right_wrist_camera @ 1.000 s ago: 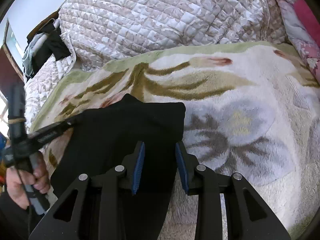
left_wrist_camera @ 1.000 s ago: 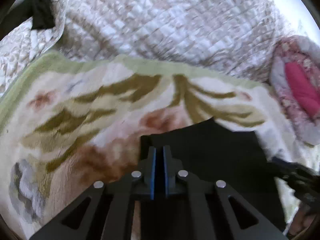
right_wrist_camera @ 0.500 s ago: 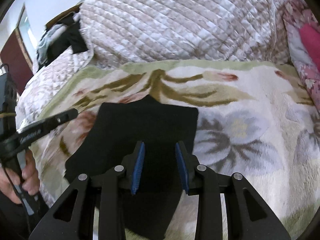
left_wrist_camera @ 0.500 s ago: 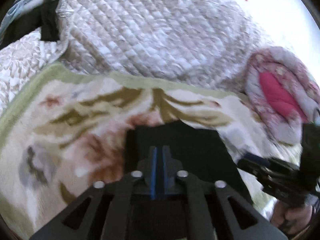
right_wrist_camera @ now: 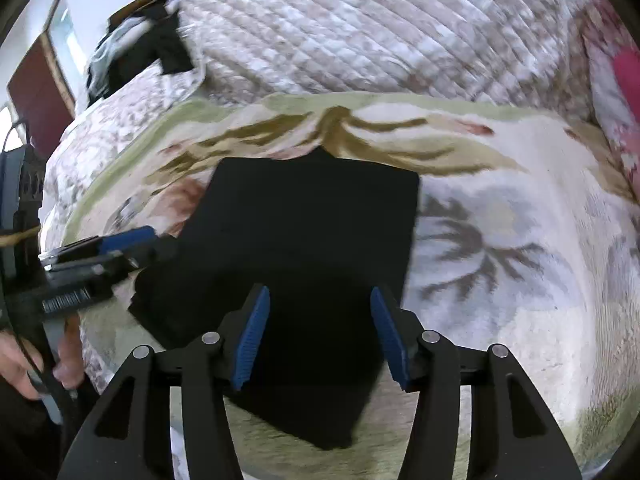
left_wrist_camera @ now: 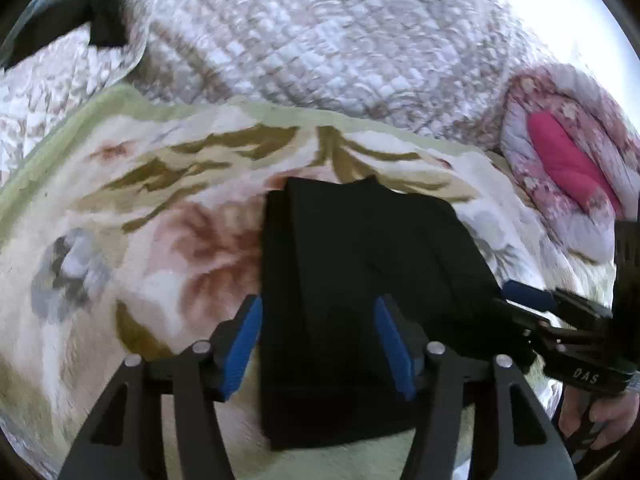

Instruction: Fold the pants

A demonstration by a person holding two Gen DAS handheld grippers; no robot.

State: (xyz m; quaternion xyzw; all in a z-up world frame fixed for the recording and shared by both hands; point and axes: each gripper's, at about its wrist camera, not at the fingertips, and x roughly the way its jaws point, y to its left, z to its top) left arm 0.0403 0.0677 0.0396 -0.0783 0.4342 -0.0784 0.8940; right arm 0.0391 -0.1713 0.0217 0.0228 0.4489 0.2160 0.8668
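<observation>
Though folded into a compact black block, the pants lie on the floral blanket at centre, so the folding looks nearly or wholly done; at most a tidy remains. Left gripper and right gripper both have jaws just opened, released, pads clear of the cloth. Left view shows a pink pillow at 2 o'clock; right view shows dark clothes at 10 o'clock.

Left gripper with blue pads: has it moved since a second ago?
Yes. The left gripper has pulled back toward the camera side from the folded black pants on the floral blanket, its jaws just opening, pants released.
</observation>
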